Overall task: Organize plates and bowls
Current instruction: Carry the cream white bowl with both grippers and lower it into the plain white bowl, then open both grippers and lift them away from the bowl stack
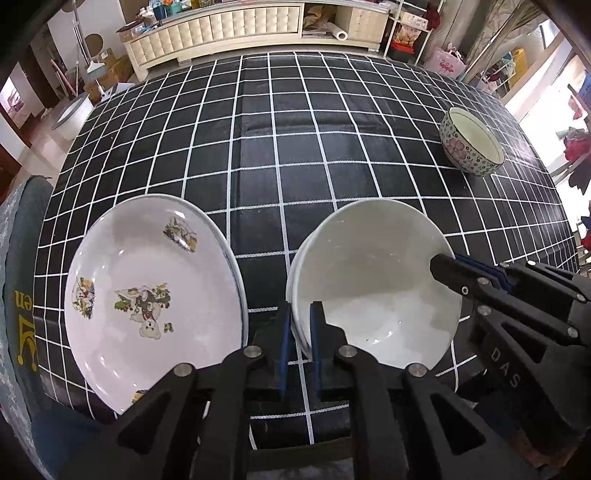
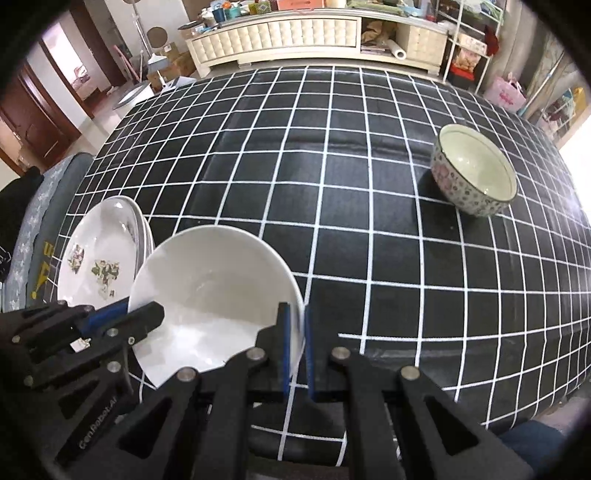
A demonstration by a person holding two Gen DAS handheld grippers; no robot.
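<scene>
A white bowl (image 1: 369,273) (image 2: 214,280) sits near the front of the black checked table (image 1: 295,147), with more white rims nested under its left side. My left gripper (image 1: 301,310) (image 2: 147,314) is shut on the bowl's left rim. On the opposite rim my right gripper (image 2: 296,314) (image 1: 441,264) is shut as well. Stacked white plates with cartoon prints (image 1: 147,280) (image 2: 99,258) lie just left of the bowl. A floral-patterned bowl (image 1: 472,144) (image 2: 476,170) stands alone at the far right.
A grey-blue cushion with yellow lettering (image 1: 22,295) borders the table's left edge. Beyond the far edge runs a cream cabinet (image 1: 229,26) with clutter and shelves. Bare checked cloth (image 2: 332,166) stretches between the white bowl and the floral one.
</scene>
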